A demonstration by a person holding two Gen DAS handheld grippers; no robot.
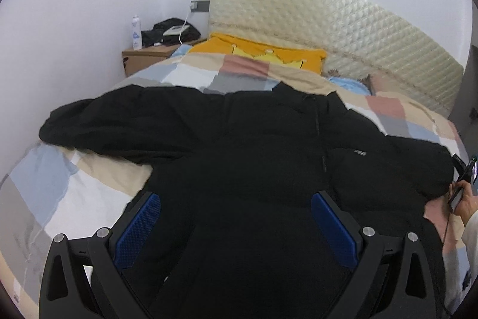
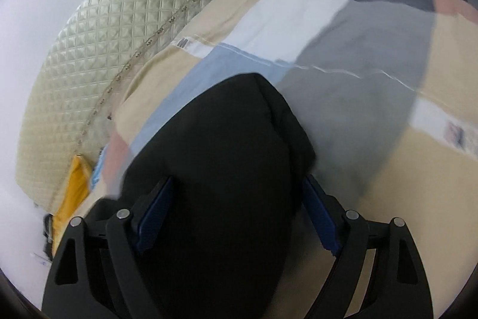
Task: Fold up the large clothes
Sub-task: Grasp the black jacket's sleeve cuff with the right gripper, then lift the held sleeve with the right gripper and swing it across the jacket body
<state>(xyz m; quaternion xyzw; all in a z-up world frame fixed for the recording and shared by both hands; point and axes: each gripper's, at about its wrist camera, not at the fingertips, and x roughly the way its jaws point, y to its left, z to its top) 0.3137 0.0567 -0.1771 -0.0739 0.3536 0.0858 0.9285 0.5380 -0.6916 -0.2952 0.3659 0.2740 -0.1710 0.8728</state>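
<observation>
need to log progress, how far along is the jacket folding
Done: the black jacket lies spread, front up, on the patchwork quilt, sleeves out. In hand: the right claw brackets a sleeve end; the left claw is open over the hem. Left: every fold, none visible yet.

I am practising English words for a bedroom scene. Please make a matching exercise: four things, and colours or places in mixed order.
Things:
1. jacket
2. pillow
3. bottle
4. headboard

Descriptions:
A. quilted cream, behind the bed
B. black, spread on the checked bedcover
C. orange-yellow, at the head of the bed
D. white, standing on the nightstand

Pairs: 1-B, 2-C, 3-D, 4-A
</observation>
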